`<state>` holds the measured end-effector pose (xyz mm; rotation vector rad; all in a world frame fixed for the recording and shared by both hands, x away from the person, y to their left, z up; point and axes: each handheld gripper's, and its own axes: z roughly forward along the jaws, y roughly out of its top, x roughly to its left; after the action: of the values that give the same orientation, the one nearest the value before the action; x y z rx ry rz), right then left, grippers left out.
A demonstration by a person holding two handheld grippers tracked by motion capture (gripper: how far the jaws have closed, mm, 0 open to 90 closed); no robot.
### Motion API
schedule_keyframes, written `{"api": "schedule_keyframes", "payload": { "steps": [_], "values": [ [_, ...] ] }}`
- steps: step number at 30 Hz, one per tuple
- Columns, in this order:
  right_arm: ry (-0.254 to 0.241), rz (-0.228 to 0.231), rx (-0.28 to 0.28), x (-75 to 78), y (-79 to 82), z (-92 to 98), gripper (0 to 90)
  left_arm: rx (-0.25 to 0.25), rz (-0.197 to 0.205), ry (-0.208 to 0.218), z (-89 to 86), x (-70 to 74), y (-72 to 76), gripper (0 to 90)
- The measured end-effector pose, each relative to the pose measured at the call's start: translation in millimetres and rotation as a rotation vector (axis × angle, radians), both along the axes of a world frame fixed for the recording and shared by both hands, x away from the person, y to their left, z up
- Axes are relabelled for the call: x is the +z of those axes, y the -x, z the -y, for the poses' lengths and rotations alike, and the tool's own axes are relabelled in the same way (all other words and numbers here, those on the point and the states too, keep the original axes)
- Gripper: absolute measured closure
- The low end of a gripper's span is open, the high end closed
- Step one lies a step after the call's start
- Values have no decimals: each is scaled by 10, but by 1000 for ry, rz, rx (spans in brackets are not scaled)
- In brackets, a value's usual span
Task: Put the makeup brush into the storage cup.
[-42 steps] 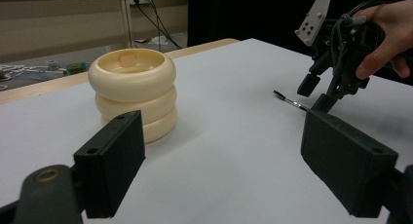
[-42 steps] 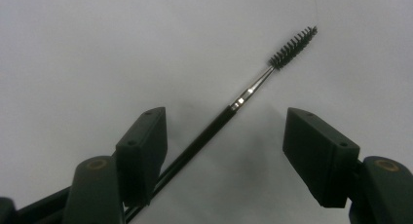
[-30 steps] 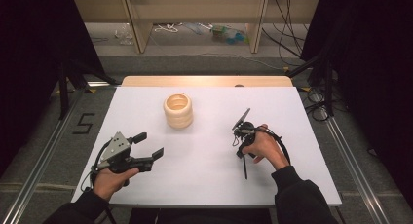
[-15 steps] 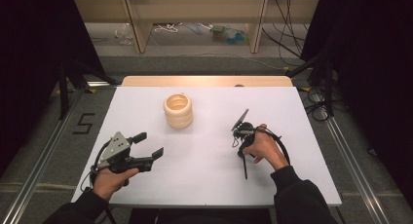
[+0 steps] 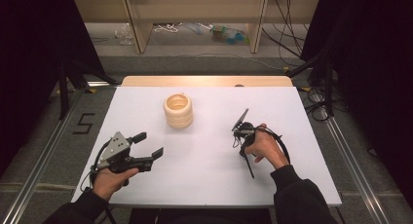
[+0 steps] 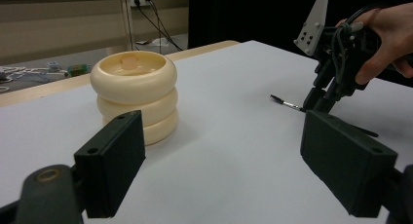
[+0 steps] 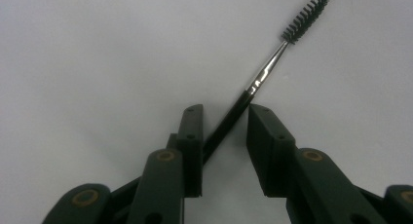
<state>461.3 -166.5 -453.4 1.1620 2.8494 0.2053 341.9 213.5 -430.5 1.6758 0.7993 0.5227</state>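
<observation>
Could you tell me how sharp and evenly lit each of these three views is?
High view: bright white table, dark surroundings. Left gripper view: fingers close and soft, stacked rings fairly sharp. Right gripper view: brush crisp on the evenly lit table, bristles slightly soft.

Brush [image 7: 263, 78]: rear of the handle runs down behind the right claw [image 7: 224, 136], end hidden; whether the pads touch it can't be told. In the high view it's too thin to make out the bristles. Left claw [image 6: 234, 170]: body cut off by the bottom edge. Small piece inside the top cream ring [image 6: 134, 78] too blurred to identify.
</observation>
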Motion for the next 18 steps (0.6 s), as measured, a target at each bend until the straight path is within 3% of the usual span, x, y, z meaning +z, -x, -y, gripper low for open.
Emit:
{"api": "schedule_keyframes", "payload": {
  "steps": [2,3,18],
  "values": [
    [2,5,30,-5,-10,15,706,0,1,-1,-1,1,0,164],
    [2,-3,6,0,-1,0,714,0,1,-1,-1,1,0,164],
    [11,-1,19,1,-16,2,801,0,-1,-1,2,0,0,164]
  ]
}}
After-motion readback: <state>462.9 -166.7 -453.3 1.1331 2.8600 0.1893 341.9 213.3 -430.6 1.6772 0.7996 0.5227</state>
